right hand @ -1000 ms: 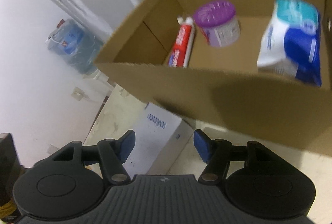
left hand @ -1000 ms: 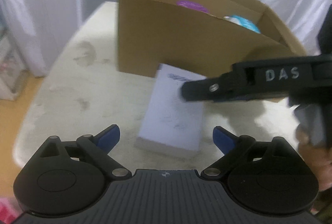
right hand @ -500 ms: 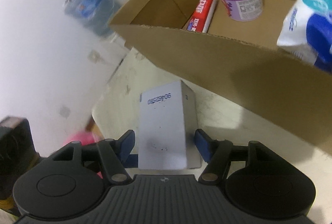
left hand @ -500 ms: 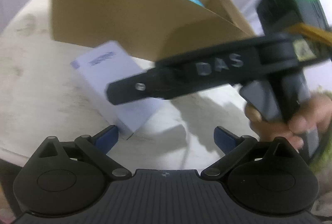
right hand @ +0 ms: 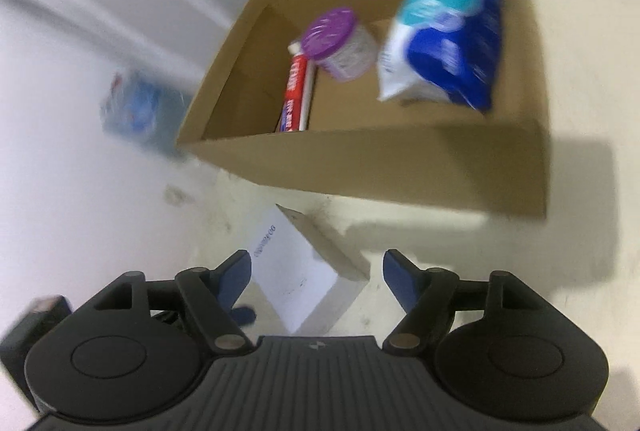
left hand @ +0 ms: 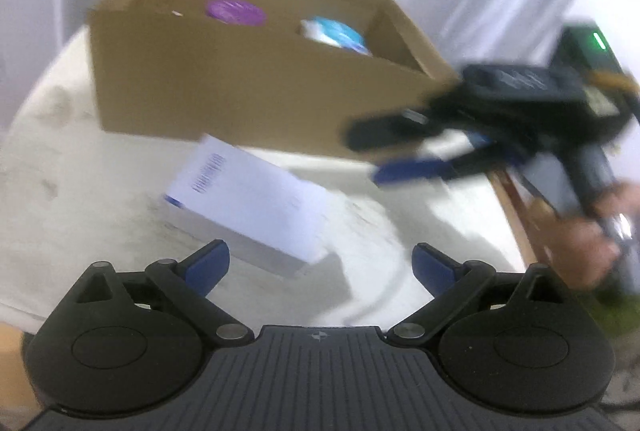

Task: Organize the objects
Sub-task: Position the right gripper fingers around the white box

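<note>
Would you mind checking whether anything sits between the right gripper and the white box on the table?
Nothing visible does. The right gripper is open, and the white box lies on the table just ahead of its fingertips, in front of the cardboard box.

White box on the table before an open carton

The left gripper [left hand: 320,265] hangs with fingers spread above the white box [left hand: 248,203], which lies flat on the table [left hand: 72,167]. Behind stands the cardboard carton [left hand: 240,91]; the right gripper [left hand: 400,151], blurred, is parted at right.
</note>
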Demonstrator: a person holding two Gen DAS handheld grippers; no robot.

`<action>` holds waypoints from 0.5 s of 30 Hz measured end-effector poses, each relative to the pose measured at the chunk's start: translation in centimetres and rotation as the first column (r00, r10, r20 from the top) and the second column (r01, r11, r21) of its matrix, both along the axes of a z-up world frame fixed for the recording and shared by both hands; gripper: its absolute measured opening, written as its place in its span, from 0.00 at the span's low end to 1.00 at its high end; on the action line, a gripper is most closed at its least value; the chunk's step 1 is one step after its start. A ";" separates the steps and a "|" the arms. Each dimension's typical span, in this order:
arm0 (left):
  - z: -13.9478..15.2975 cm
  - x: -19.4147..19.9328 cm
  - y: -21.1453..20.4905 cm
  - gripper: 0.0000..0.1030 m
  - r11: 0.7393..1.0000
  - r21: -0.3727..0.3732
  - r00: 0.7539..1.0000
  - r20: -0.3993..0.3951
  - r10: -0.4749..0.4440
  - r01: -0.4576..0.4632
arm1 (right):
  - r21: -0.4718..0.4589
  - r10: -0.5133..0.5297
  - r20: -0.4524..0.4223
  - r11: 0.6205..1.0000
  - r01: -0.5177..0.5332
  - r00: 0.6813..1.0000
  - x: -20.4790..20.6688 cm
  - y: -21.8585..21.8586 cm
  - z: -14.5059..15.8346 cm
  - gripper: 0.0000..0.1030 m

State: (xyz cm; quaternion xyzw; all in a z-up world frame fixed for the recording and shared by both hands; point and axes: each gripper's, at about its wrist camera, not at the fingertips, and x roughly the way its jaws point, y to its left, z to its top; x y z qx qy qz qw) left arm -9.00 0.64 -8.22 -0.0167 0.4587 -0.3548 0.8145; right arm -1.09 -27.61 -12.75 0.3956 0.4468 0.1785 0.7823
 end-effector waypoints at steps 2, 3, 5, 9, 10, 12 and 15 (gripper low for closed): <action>0.0 0.6 0.2 0.95 0.998 0.016 0.998 0.030 0.055 -0.056 | 0.084 -0.020 -0.033 0.996 0.023 0.999 -0.4 -0.4 -1.0 0.75; -0.1 0.9 0.5 0.95 0.996 0.021 0.995 0.053 0.083 -0.084 | 0.115 -0.026 -0.049 0.993 0.032 0.998 -0.5 -0.4 -1.4 0.76; -0.4 1.8 0.3 0.95 0.995 0.029 0.993 0.065 0.096 -0.098 | 0.165 -0.032 -0.073 0.985 0.044 0.997 -0.4 -0.2 -2.1 0.76; -1.0 3.1 0.2 0.95 0.992 0.052 0.991 0.070 0.110 -0.114 | 0.245 -0.017 -0.125 0.968 0.048 0.992 0.6 0.3 -3.7 0.78; -1.0 3.4 0.2 0.96 0.992 0.051 0.991 0.067 0.112 -0.115 | 0.249 -0.017 -0.134 0.967 0.050 0.991 0.8 0.6 -3.9 0.78; -1.2 4.2 -0.5 0.96 0.992 0.052 0.991 0.067 0.113 -0.117 | 0.261 -0.013 -0.143 0.964 0.051 0.990 1.3 0.8 -4.4 0.78; -1.5 4.7 -0.4 0.96 0.993 0.052 0.993 0.058 0.105 -0.108 | 0.293 -0.008 -0.155 0.954 0.053 0.988 2.0 1.0 -4.9 0.78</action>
